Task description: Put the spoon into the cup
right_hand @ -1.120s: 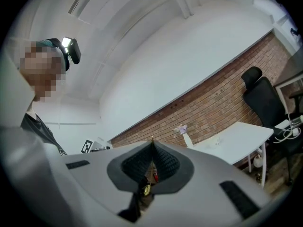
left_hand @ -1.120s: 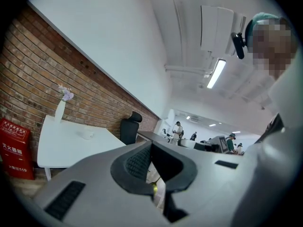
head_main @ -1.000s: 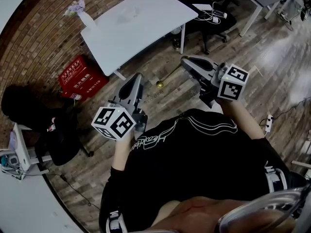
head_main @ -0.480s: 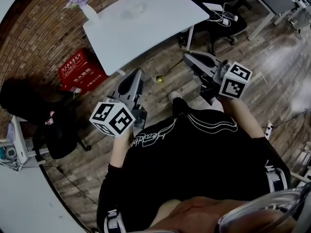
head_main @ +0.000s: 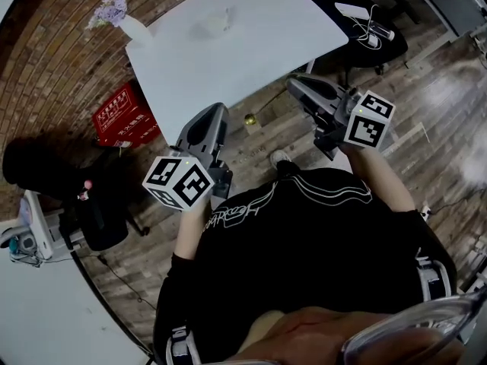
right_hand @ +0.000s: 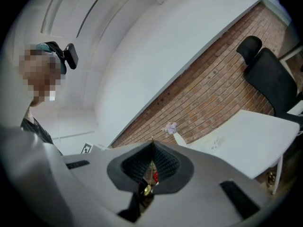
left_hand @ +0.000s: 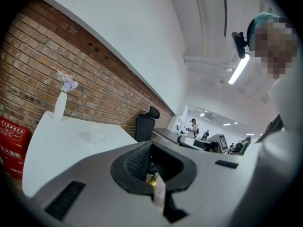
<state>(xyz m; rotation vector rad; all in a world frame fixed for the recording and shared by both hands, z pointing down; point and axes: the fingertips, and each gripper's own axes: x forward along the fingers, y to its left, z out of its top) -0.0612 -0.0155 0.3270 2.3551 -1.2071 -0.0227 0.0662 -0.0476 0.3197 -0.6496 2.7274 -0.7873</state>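
Observation:
Both grippers are held out in front of the person, over the wooden floor and short of the white table point(head_main: 259, 48). My left gripper point(head_main: 215, 109) point(left_hand: 150, 162) and my right gripper point(head_main: 295, 85) point(right_hand: 152, 161) are both shut with nothing in them. A small clear cup point(head_main: 221, 20) point(left_hand: 97, 136) point(right_hand: 215, 143) stands near the middle of the table. A slim gold object with a round end point(head_main: 250, 119) lies on the floor by the table's near edge; whether it is the spoon I cannot tell.
A white vase of purple flowers point(head_main: 125, 23) point(left_hand: 60, 105) stands at the table's far left corner by the brick wall. A red crate point(head_main: 122, 116) sits on the floor to the left. Black office chairs point(head_main: 365, 21) point(head_main: 84, 211) flank the table.
The person has stepped toward the table, which now fills more of the head view. Both grippers moved forward with the person and stayed shut.

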